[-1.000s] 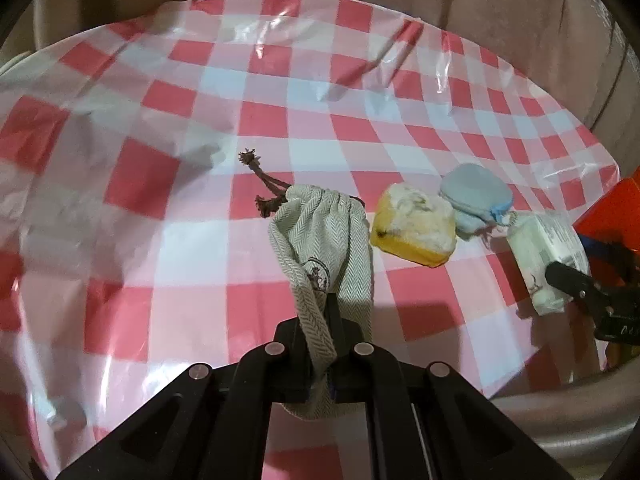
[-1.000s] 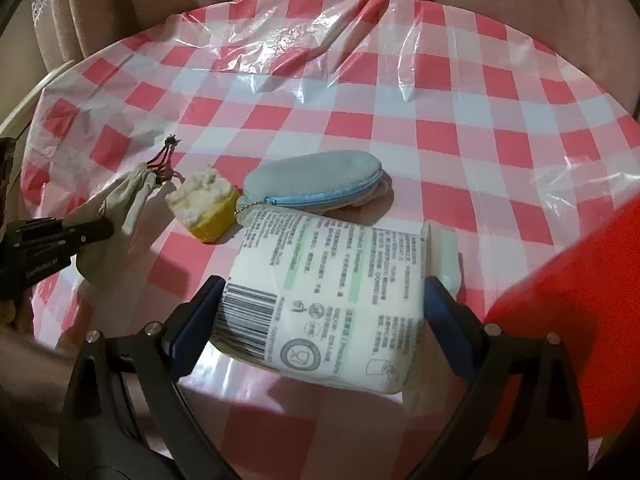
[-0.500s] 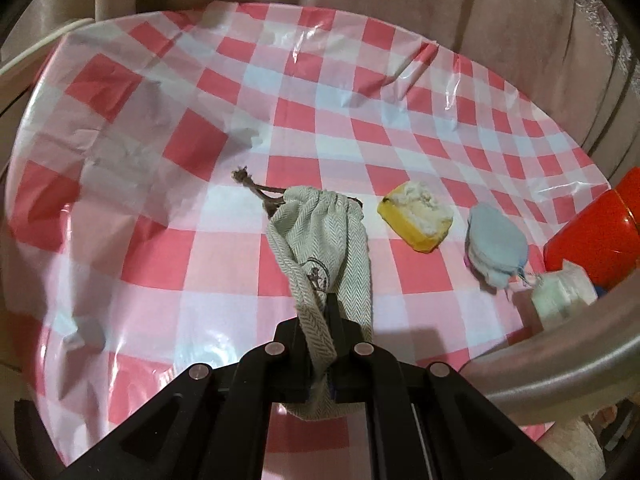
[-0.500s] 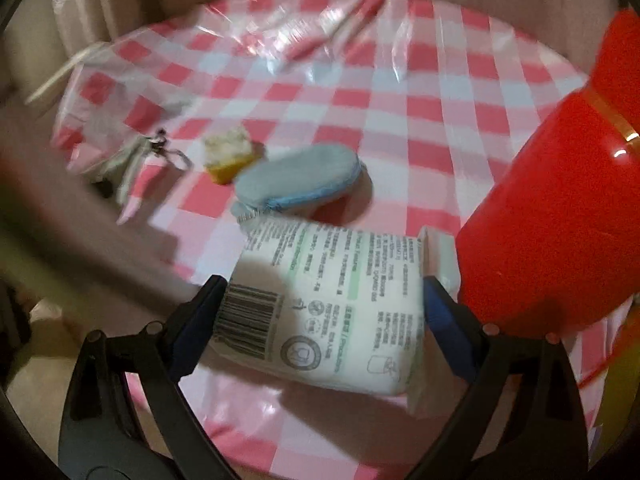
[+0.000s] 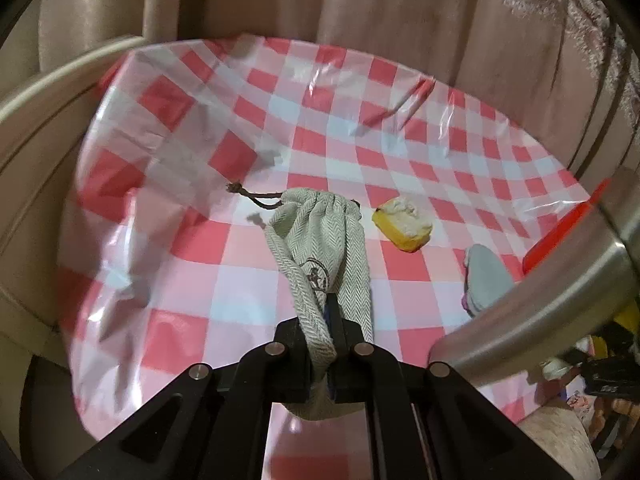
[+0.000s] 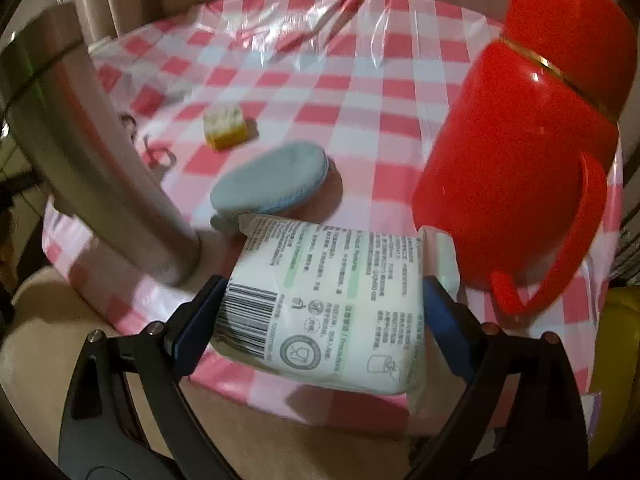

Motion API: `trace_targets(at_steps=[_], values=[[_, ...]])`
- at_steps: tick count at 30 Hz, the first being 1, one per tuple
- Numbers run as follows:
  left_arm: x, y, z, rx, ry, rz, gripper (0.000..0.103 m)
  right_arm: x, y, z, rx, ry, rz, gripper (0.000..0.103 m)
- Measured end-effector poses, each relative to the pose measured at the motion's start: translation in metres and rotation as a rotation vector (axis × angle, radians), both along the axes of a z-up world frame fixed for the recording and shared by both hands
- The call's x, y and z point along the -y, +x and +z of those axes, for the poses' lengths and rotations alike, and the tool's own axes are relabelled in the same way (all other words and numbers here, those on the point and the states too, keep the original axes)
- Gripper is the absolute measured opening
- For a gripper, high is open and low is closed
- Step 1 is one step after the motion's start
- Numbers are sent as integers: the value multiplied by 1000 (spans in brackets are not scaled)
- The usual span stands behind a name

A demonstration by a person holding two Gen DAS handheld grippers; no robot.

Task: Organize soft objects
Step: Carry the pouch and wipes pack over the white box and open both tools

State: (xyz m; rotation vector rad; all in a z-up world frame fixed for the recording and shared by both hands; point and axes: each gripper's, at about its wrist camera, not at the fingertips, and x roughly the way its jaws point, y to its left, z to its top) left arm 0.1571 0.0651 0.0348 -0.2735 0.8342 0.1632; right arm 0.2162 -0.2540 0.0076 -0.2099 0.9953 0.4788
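Both packs lifted off the bench since a second ago: left hand-held gripper [image 5: 323,330] pinches the drawstring pouch [image 5: 320,252], right hand-held gripper [image 6: 322,312] clamps the tissue pack [image 6: 332,304]. Sponge [image 6: 225,126] and blue purse [image 6: 272,184] lie ahead (still to sort).

Premises are presenting as a domestic room. A red-and-white checked plastic tablecloth [image 5: 328,148] is covering a round table, beige curtains [image 5: 400,12] are hanging behind it, and a red plastic jug [image 6: 532,152] is standing on the cloth.
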Motion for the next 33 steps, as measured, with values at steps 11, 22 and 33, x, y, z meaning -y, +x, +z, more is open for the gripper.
trace_targets(at_steps=[11,22,33], values=[[10,-60,60,150,54,36,5,24,-25,-20,-70,-118,23,96],[56,-93,111,270,102,-54,6,74,-61,24,25,-25,-71,96],[128,-117,151,375,108,-221,6,148,-102,71,127,5,-214,96]])
